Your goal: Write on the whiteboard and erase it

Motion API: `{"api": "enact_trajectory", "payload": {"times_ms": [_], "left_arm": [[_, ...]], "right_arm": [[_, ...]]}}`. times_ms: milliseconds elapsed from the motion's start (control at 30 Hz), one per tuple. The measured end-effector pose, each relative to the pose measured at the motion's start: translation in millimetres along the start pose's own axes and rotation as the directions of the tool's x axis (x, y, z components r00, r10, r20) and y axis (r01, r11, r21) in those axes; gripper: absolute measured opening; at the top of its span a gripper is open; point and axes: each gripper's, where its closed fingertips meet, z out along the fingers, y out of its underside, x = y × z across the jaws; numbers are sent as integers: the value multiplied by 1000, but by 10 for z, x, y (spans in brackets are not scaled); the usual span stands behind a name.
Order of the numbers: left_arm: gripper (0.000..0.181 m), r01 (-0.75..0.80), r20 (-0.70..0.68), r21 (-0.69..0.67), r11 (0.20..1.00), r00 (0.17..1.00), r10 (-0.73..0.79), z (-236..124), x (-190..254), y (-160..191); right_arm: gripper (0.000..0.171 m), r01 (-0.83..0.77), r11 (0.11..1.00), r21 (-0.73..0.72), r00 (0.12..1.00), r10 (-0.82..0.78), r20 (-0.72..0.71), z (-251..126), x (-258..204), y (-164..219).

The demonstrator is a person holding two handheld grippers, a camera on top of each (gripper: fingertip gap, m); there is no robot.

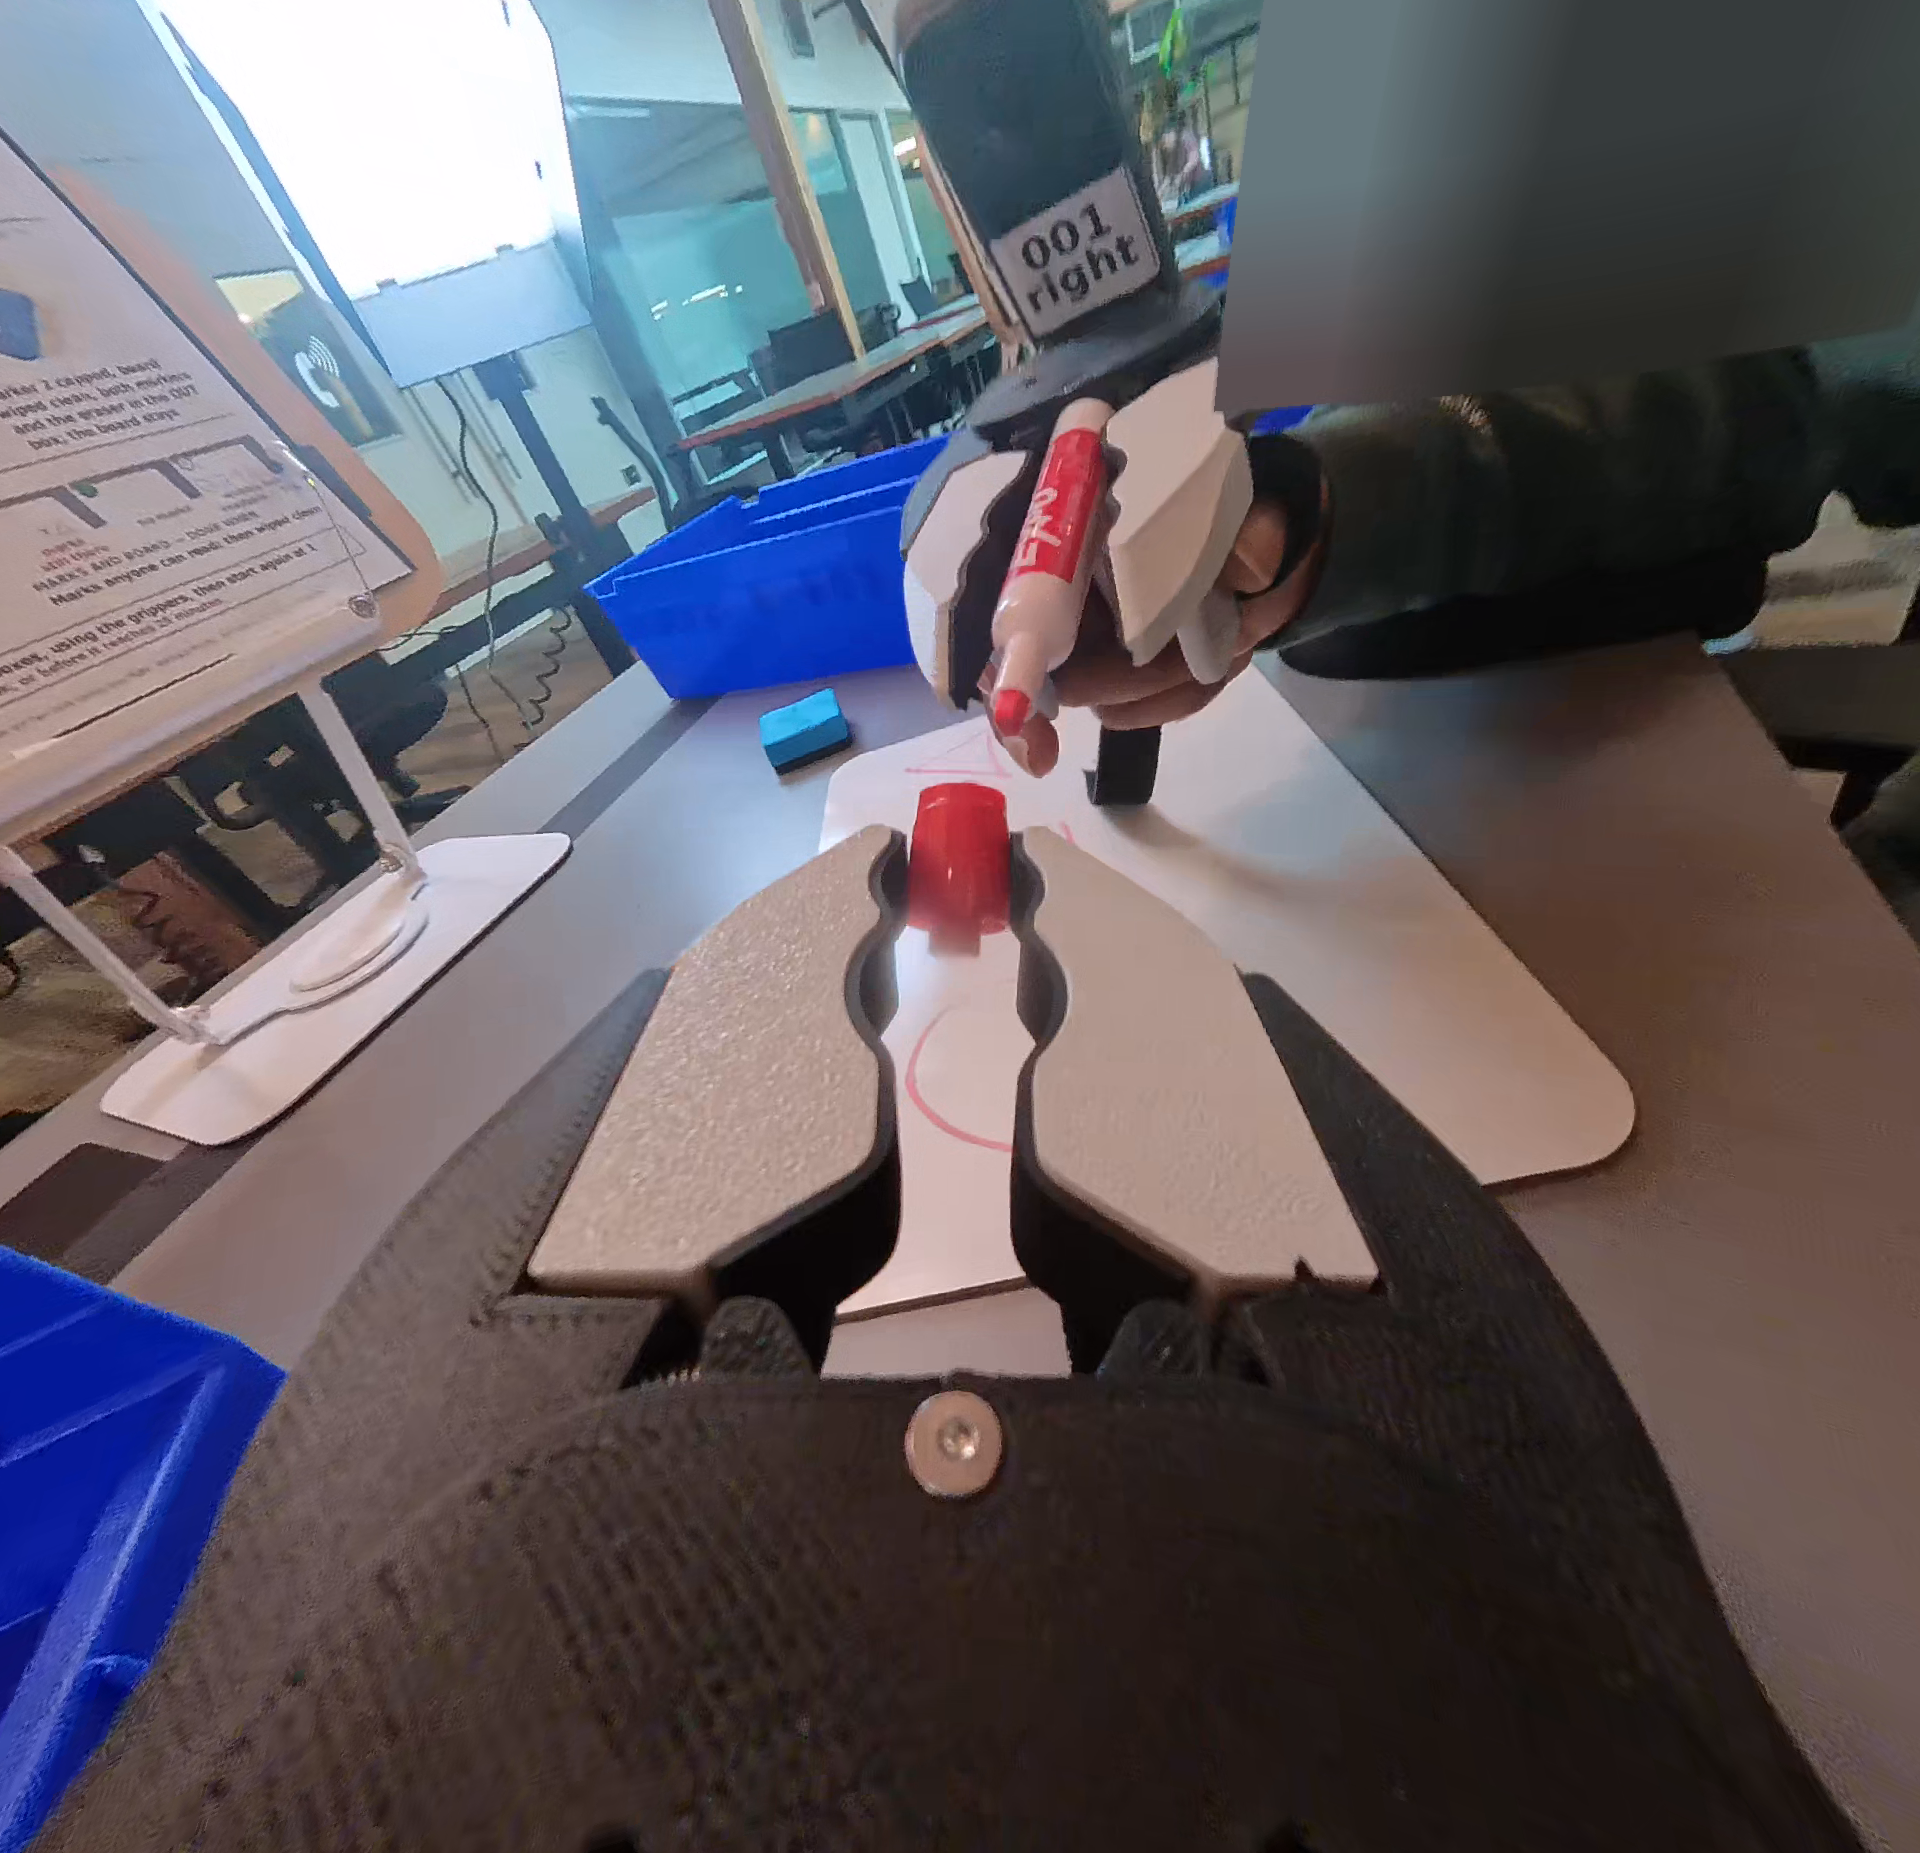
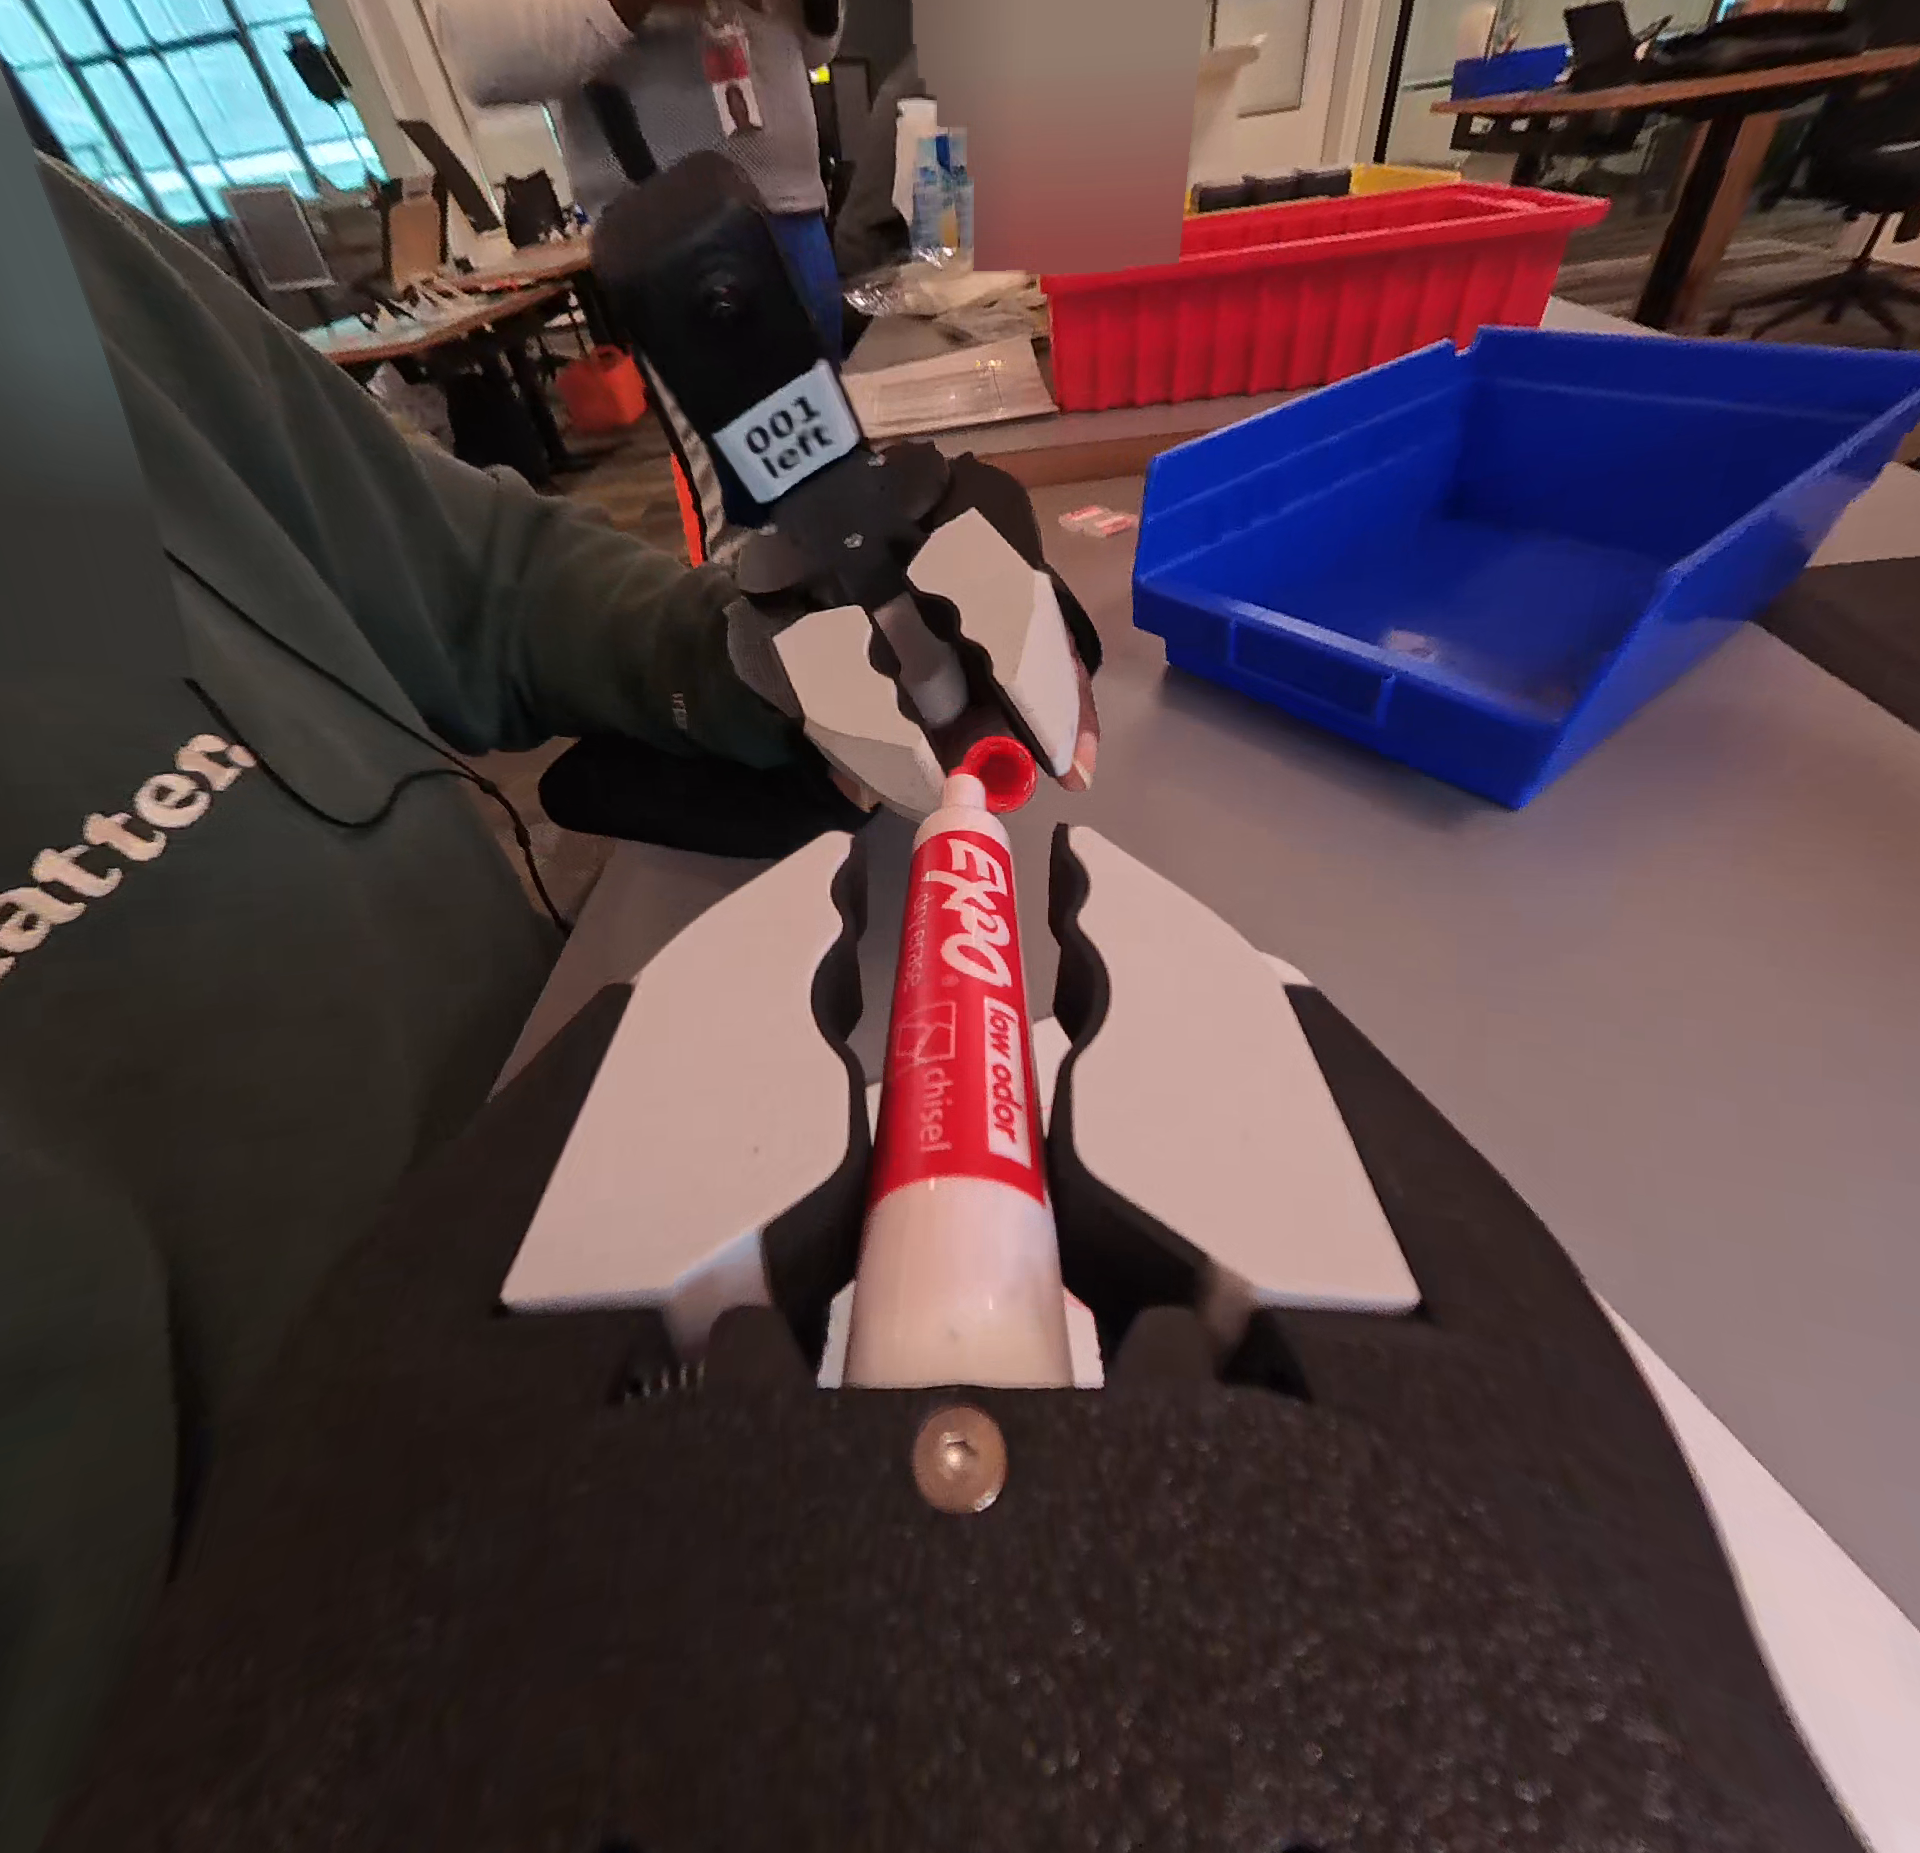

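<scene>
My left gripper (image 1: 958, 853) is shut on the red marker cap (image 1: 958, 868), open end towards the marker. My right gripper (image 2: 956, 847) is shut on the red and white marker (image 2: 961, 1055). In the left wrist view the marker (image 1: 1044, 567) points down, its red tip just above the cap. In the right wrist view the cap (image 2: 1000, 769) sits just off the marker's tip, between the left gripper's fingers (image 2: 1023, 650). The whiteboard (image 1: 1299, 930) lies flat on the grey table, with red drawn marks. A blue eraser (image 1: 805, 728) lies just beyond the board's far left corner.
A blue bin (image 1: 769, 577) stands behind the eraser; another blue bin (image 1: 94, 1512) is at the near left. A white instruction stand (image 1: 177, 515) stands at the left. A small black object (image 1: 1124, 764) rests on the board. A red bin (image 2: 1309, 286) is farther off.
</scene>
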Motion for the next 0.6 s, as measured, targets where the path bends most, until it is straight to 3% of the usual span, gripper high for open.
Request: {"api": "enact_trajectory", "payload": {"times_ms": [267,600], "left_arm": [[18,-159,-12,-163,974,987,159,140,93,204],[19,-216,-27,-225,950,976,215,160,151,176]], "right_arm": [[34,-22,995,-102,997,14,-71,41,54,219],[34,-36,988,-152,997,24,-79,92,36,310]]}}
